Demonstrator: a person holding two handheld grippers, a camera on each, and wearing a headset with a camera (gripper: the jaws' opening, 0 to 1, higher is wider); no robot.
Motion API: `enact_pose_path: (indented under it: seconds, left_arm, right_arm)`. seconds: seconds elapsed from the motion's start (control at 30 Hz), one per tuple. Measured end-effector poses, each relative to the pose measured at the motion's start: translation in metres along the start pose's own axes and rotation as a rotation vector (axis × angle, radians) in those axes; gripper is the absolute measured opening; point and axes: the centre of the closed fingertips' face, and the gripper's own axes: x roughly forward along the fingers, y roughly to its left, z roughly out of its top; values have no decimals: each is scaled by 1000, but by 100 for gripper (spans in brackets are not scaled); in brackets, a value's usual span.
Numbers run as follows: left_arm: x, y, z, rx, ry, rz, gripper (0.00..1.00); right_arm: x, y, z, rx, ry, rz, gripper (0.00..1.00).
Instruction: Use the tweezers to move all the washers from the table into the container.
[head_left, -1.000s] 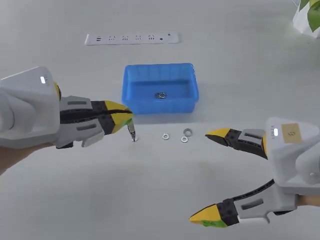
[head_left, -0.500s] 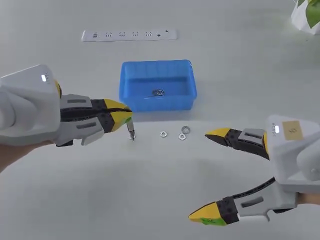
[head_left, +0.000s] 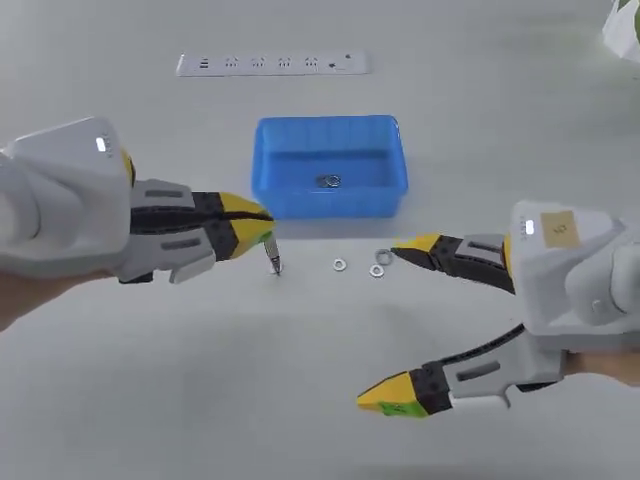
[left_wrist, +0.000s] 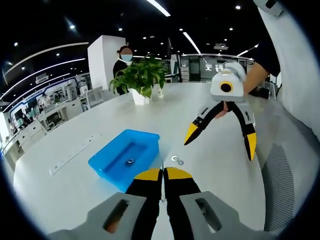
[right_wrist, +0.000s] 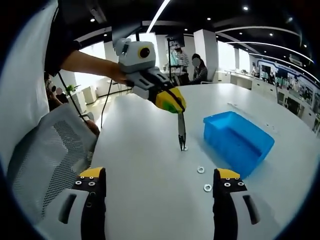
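Pinching the tweezers (head_left: 272, 255) tight in our left gripper (head_left: 262, 225), we've got them pointing down with the tips at or just off the tabletop (head_left: 200, 400), a little left of the loose washers (head_left: 340, 265). The tweezer tips look almost together. Honestly we can't tell if anything's caught between them; there's a speck by the tips in the right gripper view, too small to call. Our right gripper (head_left: 385, 322) is spread wide with nothing in it, and its upper jaw tip sits just beside the rightmost washers.

What could go wrong imo:
- That wide-open jaw is so close to the washers that a small nudge could flick them off across the tabletop.
- The washers are thin and lie flat, so the tweezer tips could skate over one or ping it away instead of catching it.
- Two of them lie nearly touching, so going for one might knock the other.
- The front wall of the container (head_left: 330, 205) stands between the washers and the drop spot, so a low carry could clip it and lose the washer.

Count:
- One pair of tweezers.
- One blue container, well in from any tabletop edge.
- Three washers on the tabletop just in front of it.
- One washer (head_left: 328, 181) inside it.
- One power strip (head_left: 272, 64) toward the far edge.
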Motion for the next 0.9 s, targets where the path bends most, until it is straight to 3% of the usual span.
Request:
enact_pose_path:
  seconds: [0.3,0.37,0.43,0.57,0.9]
  left_arm:
    - [-2,4,-2,-43,-3,-3,5]
    - [-3,5,-2,-47,-3,-4,5]
    - [-3,6,-2,-50,-1,-2,5]
    - [-4,5,-3,-55,0,-7,5]
    - [-3,-1,-2,-63,-6,-22,5]
  right_arm:
    - [45,-15,33,-68,-27,61,82]
    - [53,-23,41,-120,-48,51,75]
    - [59,-27,43,-128,-55,55,65]
    - [71,-35,42,-131,-27,80,62]
    - [85,-30,25,-180,66,185,35]
